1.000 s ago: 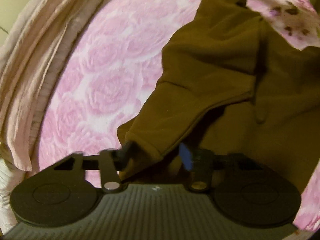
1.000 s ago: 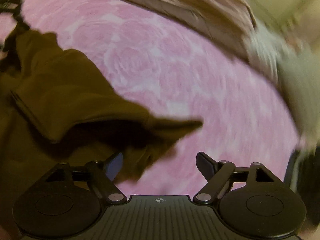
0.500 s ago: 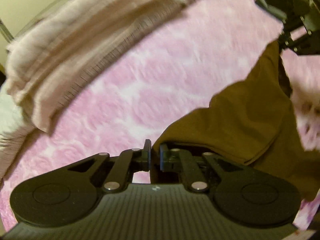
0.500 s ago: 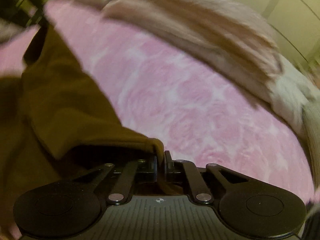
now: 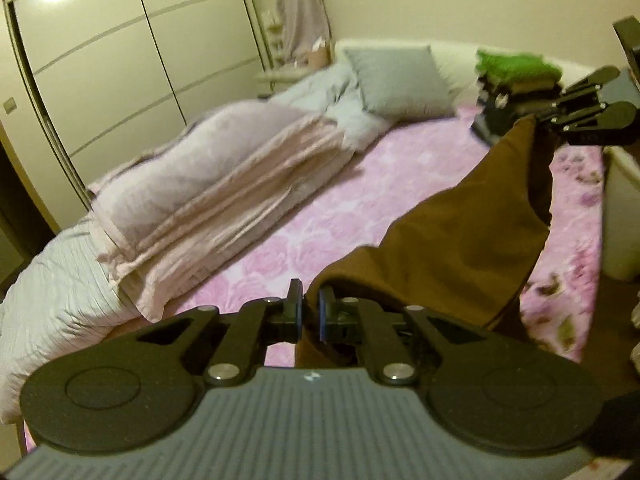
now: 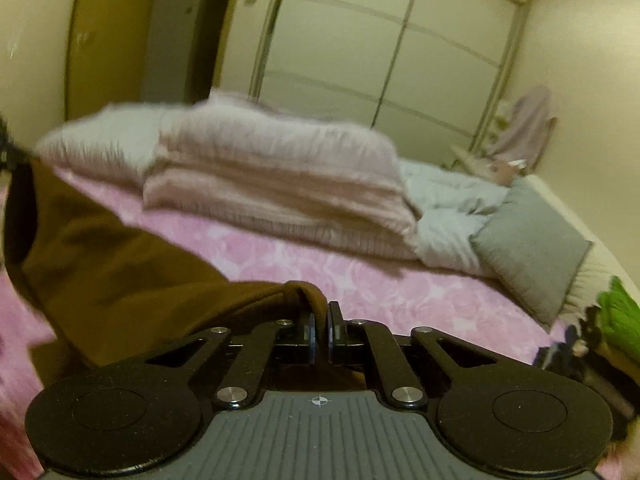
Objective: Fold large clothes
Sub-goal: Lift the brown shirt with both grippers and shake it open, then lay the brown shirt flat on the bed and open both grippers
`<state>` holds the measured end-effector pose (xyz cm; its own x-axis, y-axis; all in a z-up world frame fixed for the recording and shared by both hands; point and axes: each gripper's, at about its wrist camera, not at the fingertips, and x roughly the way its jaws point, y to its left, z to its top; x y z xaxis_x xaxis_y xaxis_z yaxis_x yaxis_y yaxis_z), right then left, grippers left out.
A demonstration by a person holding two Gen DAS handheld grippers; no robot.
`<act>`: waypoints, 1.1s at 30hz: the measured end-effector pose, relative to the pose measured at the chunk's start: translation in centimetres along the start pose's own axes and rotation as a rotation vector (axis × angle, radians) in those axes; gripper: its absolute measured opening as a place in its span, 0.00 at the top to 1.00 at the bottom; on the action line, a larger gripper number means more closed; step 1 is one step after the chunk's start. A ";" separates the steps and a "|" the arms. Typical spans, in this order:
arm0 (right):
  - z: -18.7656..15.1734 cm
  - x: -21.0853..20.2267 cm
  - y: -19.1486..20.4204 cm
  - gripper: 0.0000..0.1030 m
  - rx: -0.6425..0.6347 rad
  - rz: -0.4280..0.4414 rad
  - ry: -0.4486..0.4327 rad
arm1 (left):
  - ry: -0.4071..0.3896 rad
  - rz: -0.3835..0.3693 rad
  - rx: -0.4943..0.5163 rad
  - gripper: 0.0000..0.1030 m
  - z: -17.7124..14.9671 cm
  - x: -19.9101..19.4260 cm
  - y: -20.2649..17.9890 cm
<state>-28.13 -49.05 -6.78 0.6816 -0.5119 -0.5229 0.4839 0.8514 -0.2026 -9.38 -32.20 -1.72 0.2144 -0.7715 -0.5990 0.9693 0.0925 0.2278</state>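
Observation:
A large brown garment (image 5: 460, 240) hangs stretched between my two grippers above the pink rose-patterned bed sheet (image 5: 360, 208). My left gripper (image 5: 309, 312) is shut on one corner of the cloth. In the left wrist view the right gripper (image 5: 540, 120) shows at the upper right, pinching the other corner. From the right wrist view, my right gripper (image 6: 320, 332) is shut on a bunched edge of the brown garment (image 6: 120, 264), which drapes away to the left. The cloth's lower part is hidden behind the gripper bodies.
A folded pink-and-lilac duvet (image 5: 224, 192) lies along the far side of the bed, with a grey pillow (image 5: 396, 80) at the head. A stack of folded clothes topped with green (image 5: 516, 76) sits by the headboard. White wardrobe doors (image 6: 380, 48) stand behind.
Both grippers went from open near the cloth to shut on its corners, then rose; the garment has come up off the sheet and now hangs between them.

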 end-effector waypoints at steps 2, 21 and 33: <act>1.6 -3.8 0.3 0.99 0.034 -0.021 -0.054 | -0.049 -0.002 -0.002 0.95 1.0 -3.2 -0.3; 15.7 22.5 -14.4 0.39 -0.039 -0.029 -0.044 | 0.142 0.259 -0.296 0.67 12.3 16.2 12.2; -5.2 30.8 -13.8 0.37 0.104 0.191 0.424 | 0.490 0.221 -0.520 0.68 -5.6 24.3 1.5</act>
<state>-16.70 -75.93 -24.41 0.4905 -0.2367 -0.8387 0.4389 0.8985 0.0031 -2.06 -47.24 -20.25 0.3217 -0.3429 -0.8826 0.8034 0.5922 0.0627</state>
